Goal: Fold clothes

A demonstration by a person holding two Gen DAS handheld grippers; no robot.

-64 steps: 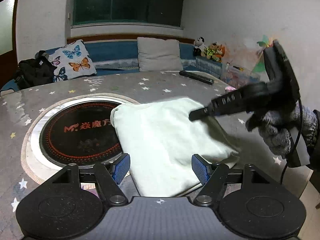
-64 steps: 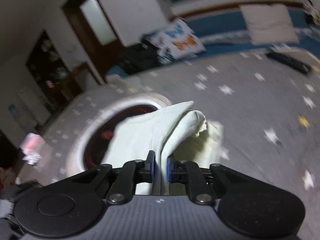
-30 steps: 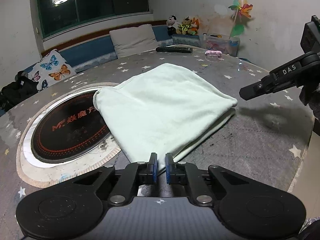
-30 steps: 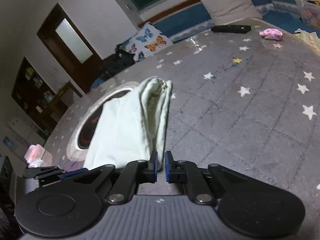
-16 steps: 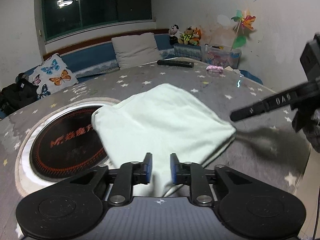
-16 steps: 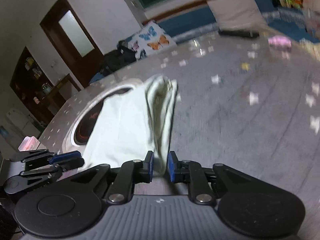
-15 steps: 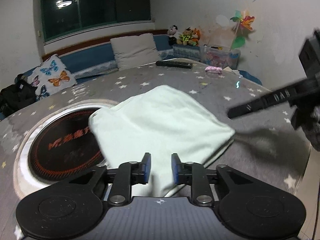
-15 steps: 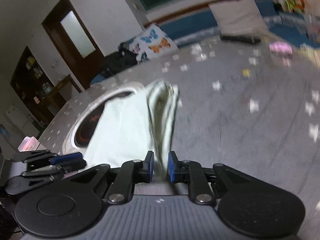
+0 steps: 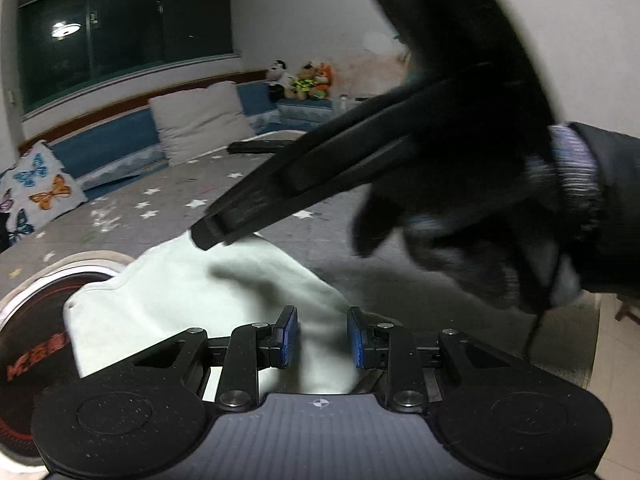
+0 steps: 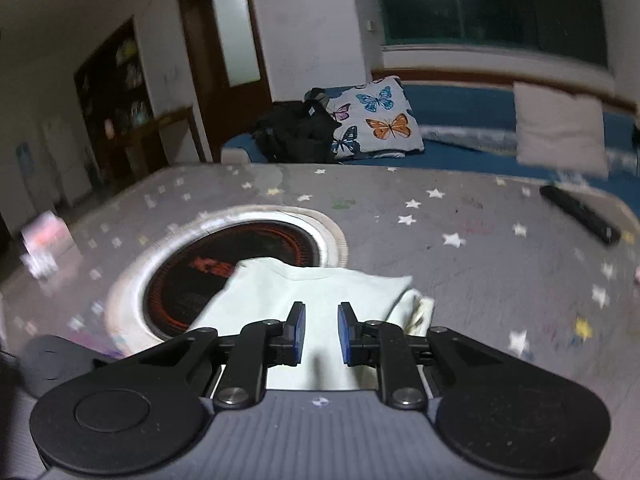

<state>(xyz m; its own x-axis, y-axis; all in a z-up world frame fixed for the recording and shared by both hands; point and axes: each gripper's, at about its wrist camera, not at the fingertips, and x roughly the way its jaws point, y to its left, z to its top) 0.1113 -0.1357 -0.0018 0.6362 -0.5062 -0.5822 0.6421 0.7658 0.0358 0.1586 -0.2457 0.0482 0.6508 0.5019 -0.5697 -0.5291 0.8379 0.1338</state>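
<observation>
- Pale green garment (image 9: 192, 300) folded into a thick pad, lying on star-print table (image 9: 160, 200), far corner overlapping round cooktop (image 10: 240, 256).
- Left gripper (image 9: 322, 336) just above near edge of pad, blue pads (image 9: 289, 334) parted, cloth visible in the gap but not pinched; released, grasping nothing.
- Right gripper (image 10: 321, 332) over the pad from the other side, jaws parted, nothing between them but cloth below; also released.
- From left wrist view, right gripper tip (image 9: 216, 232) near far corner of pad, gloved right hand (image 9: 480, 220) behind it; touching cloth or just above, cannot tell.
- Layered open edges (image 10: 418, 312) showing at right end of pad, slightly uneven.
- Likely step: final tidy or one more fold of an almost finished pad; task judged near its end.
- To do well: lower each gripper onto one edge, take all layers in the bite, not only the top sheet.
- Keep both grips level when lifting so pad does not sag or fan open.
- If folding once more, carry the loose layered end over toward the cooktop side, line up edges, then let go flat.
- If only smoothing, press along the top with closed tips, away from the fold line, without dragging the pad.
- Risk: thick soft stack slipping out of a shallow bite; top layer sliding off lower ones.
- Remote (image 10: 580, 214) well apart on the table, no obstacle.
</observation>
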